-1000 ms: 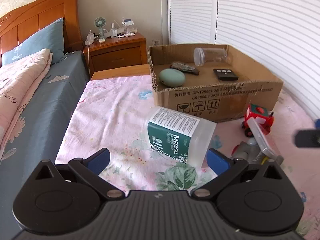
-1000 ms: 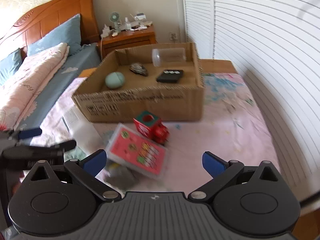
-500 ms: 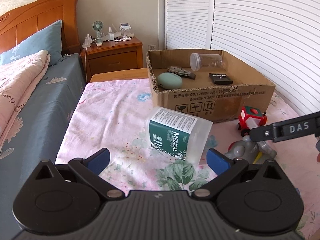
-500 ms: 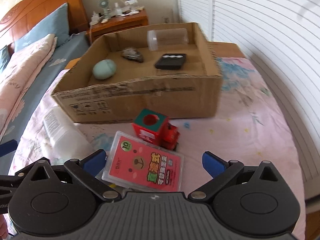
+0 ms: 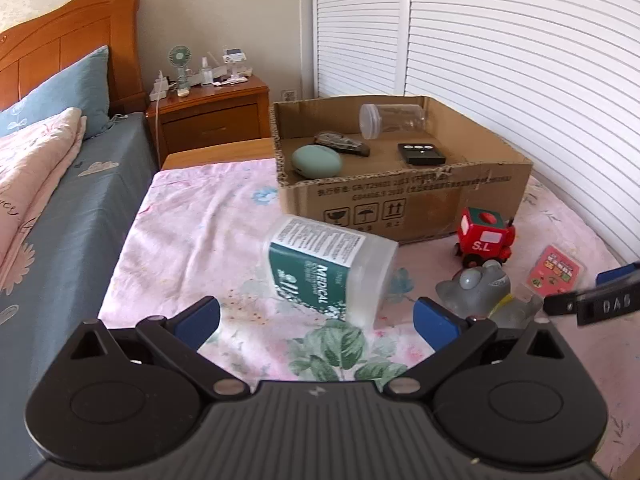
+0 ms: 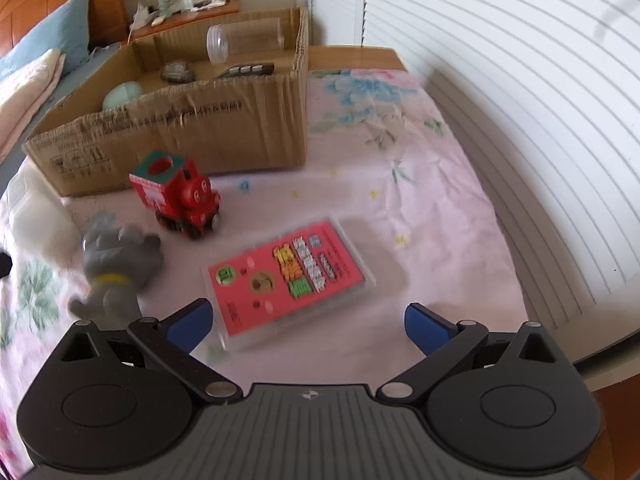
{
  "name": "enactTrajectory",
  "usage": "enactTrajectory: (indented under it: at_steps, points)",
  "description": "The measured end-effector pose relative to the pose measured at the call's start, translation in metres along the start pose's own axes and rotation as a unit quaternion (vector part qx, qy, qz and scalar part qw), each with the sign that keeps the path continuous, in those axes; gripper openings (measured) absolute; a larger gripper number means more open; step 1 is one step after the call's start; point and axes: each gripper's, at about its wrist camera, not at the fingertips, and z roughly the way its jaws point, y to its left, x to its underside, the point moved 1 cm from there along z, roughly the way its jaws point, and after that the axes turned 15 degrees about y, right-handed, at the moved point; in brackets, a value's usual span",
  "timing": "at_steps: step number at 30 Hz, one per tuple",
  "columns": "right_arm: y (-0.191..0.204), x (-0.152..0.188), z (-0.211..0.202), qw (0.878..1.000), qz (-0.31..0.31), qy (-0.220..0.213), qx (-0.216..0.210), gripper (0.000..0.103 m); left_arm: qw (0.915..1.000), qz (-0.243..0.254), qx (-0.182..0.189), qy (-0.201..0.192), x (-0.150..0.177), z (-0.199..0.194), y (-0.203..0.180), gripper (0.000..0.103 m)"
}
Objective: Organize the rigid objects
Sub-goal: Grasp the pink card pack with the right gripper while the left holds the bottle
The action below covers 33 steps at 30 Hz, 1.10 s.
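A cardboard box (image 5: pixel 460 196) (image 6: pixel 224 136) stands on the pink floral cloth and holds a green oval case (image 5: pixel 316 161), a clear jar (image 5: pixel 392 120), a black remote (image 5: pixel 421 154) and a dark object (image 5: pixel 340 144). In front of it lie a medical cotton tub (image 5: pixel 332 270) on its side, a red toy train (image 5: pixel 484 242) (image 6: pixel 176 196), a grey toy figure (image 5: pixel 476 292) (image 6: pixel 116 268) and a pink card case (image 6: pixel 288 280) (image 5: pixel 554 270). My left gripper (image 5: pixel 318 316) is open just before the tub. My right gripper (image 6: pixel 306 322) is open over the card case's near edge.
A bed with blue sheet (image 5: pixel 60 216) and pink quilt lies to the left. A wooden nightstand (image 5: pixel 208 112) with a small fan stands behind. White slatted doors (image 5: pixel 520 60) run along the right. The table's right edge (image 6: pixel 600 372) is close to my right gripper.
My right gripper has moved right and lower toward the card case, which now lies flat between its fingers' line. My left gripper has pulled back a little; the tub has not moved.
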Motion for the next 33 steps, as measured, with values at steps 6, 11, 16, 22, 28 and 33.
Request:
enactTrajectory:
  at_steps: [6,11,16,22,28,33]
  points:
    - [0.006,0.006,0.002,0.999,-0.035,-0.013,0.012,0.103,0.9996,0.026,0.007,0.010,-0.001,0.009,-0.006,0.102]
    - [0.007,0.011,0.002,0.999,-0.035,-0.031,0.011,0.103,0.9978,0.057,0.010,0.034,0.005,0.028,-0.006,0.102]
    - [0.007,0.013,0.003,0.999,-0.035,-0.039,0.011,0.103,0.9959,0.046,0.036,0.069,0.006,0.047,0.003,0.102]
    - [0.007,0.015,0.002,0.998,-0.037,-0.044,0.010,0.103,0.9962,0.044,0.044,0.060,0.007,0.050,0.006,0.103]
    - [0.006,0.016,0.003,0.998,-0.038,-0.051,0.009,0.103,0.9962,0.054,0.051,0.046,0.004,0.052,0.006,0.103]
    - [0.007,0.017,0.003,0.998,-0.039,-0.053,0.009,0.103,0.9961,0.059,0.055,0.036,-0.003,0.059,0.007,0.103]
